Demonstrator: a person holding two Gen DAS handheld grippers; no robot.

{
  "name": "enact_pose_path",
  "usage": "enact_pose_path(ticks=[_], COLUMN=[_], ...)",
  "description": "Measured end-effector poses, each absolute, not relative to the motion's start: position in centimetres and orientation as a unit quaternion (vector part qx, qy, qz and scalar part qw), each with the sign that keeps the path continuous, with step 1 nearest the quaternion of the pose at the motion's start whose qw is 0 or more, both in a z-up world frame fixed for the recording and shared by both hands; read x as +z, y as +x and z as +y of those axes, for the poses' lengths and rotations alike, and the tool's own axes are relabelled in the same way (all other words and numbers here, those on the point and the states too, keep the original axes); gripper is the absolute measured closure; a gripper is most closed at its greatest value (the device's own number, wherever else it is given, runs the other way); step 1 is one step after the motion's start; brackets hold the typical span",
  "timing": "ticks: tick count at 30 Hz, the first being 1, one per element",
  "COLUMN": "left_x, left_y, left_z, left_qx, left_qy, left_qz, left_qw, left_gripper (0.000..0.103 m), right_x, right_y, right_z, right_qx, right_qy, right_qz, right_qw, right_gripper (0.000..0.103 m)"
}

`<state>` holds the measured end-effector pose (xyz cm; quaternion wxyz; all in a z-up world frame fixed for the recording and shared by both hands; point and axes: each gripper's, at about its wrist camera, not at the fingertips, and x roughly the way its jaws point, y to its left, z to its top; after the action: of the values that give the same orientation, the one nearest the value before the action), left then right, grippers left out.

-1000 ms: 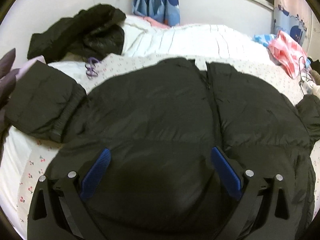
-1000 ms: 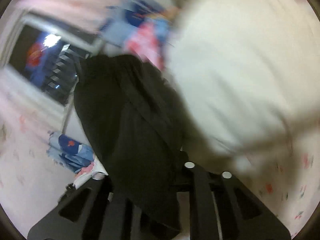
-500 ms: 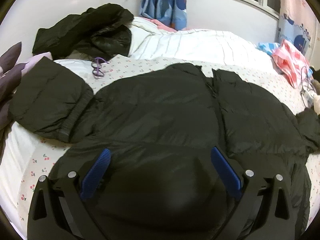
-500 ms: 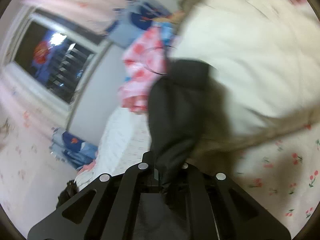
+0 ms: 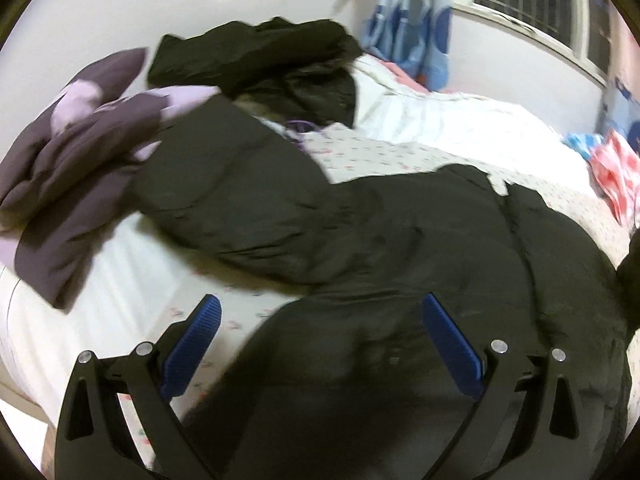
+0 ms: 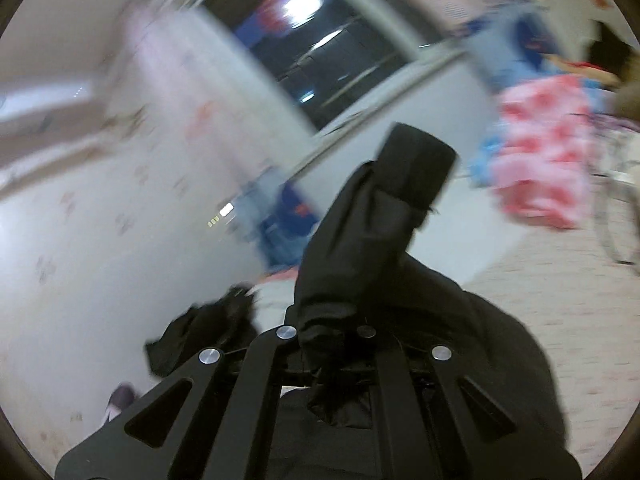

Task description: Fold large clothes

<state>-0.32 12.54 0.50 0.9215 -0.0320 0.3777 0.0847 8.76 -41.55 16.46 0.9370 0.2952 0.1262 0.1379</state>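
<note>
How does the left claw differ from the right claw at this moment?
The left claw is open, with its blue fingers spread wide; the right claw is shut. The left claw holds nothing above the black jacket; the right claw pinches the jacket sleeve and lifts it. Both have black frames.

Your left gripper is hovering wide open over the black puffer jacket that is lying spread on the cherry-print bed sheet, gripping nothing.

Cherry-print bed under black jacket, purple garment
</note>
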Motion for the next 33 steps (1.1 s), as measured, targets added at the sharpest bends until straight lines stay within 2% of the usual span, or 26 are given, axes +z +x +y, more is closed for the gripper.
enact_pose_path(ticks=[5, 7, 9, 10, 11, 12, 13, 15, 17, 20, 22, 27, 30, 32, 33], left_x=[1.2, 1.6, 1.9, 1.9, 2.0, 2.1, 2.6, 3.6, 4.1, 3.0, 1.3, -3.3, -4.7, -4.9, -4.7], left_y=[-1.5, -2.1, -2.4, -2.6, -2.7, -2.9, -3.1, -3.8, -4.2, -3.4, -1.9, 1.0, 3.0, 4.9, 5.9], left_z=[15.9, 17.6, 19.2, 20.2, 21.0, 21.4, 21.5, 20.8, 19.2, 17.6, 16.5, 14.4, 13.9, 14.4, 14.8], left_qx=[0.099, 0.105, 0.099, 0.087, 0.079, 0.077, 0.074, 0.078, 0.066, 0.057, 0.054, 0.009, -0.003, -0.014, -0.03], left_qy=[-0.034, -0.041, -0.055, -0.072, -0.088, -0.093, -0.077, 0.002, 0.125, 0.265, 0.356, 0.513, 0.531, 0.501, 0.475], left_qz=[0.368, 0.361, 0.36, 0.364, 0.365, 0.362, 0.347, 0.309, 0.268, 0.241, 0.234, 0.24, 0.267, 0.314, 0.34], left_qw=[0.924, 0.926, 0.926, 0.925, 0.924, 0.925, 0.932, 0.948, 0.953, 0.932, 0.903, 0.824, 0.804, 0.807, 0.811], left_gripper=[0.007, 0.007, 0.007, 0.007, 0.007, 0.007, 0.007, 0.007, 0.007, 0.007, 0.007, 0.007, 0.007, 0.01, 0.023], right_x=[13.7, 10.6, 5.0, 1.8, -1.0, -3.6, -4.7, -3.3, -1.2, 1.2, 1.2, -2.2, -2.5, -3.1, -3.3], right_y=[14.0, 15.7, 17.7, 18.6, 19.0, 19.3, 18.9, 17.5, 15.1, 10.5, 7.2, 5.4, 5.6, 5.3, 5.3], right_z=[-25.5, -20.1, -14.3, -11.6, -9.8, -8.3, -7.9, -8.0, -9.5, -14.2, -16.5, -20.7, -21.1, -21.0, -20.9], right_qx=[0.205, 0.222, 0.239, 0.241, 0.239, 0.24, 0.239, 0.252, 0.264, 0.283, 0.29, 0.268, 0.267, 0.267, 0.267], right_qy=[0.208, 0.181, 0.153, 0.134, 0.123, 0.116, 0.116, 0.138, 0.163, 0.197, 0.213, 0.309, 0.312, 0.306, 0.304], right_qz=[0.213, 0.261, 0.351, 0.413, 0.464, 0.517, 0.534, 0.512, 0.486, 0.444, 0.43, 0.429, 0.427, 0.429, 0.43], right_qw=[0.932, 0.922, 0.892, 0.868, 0.844, 0.813, 0.803, 0.81, 0.817, 0.827, 0.828, 0.805, 0.806, 0.807, 0.807], right_gripper=[0.1, 0.1, 0.097, 0.089, 0.074, 0.07, 0.07, 0.063, 0.044, 0.033, 0.031, 0.031, 0.031, 0.031, 0.031])
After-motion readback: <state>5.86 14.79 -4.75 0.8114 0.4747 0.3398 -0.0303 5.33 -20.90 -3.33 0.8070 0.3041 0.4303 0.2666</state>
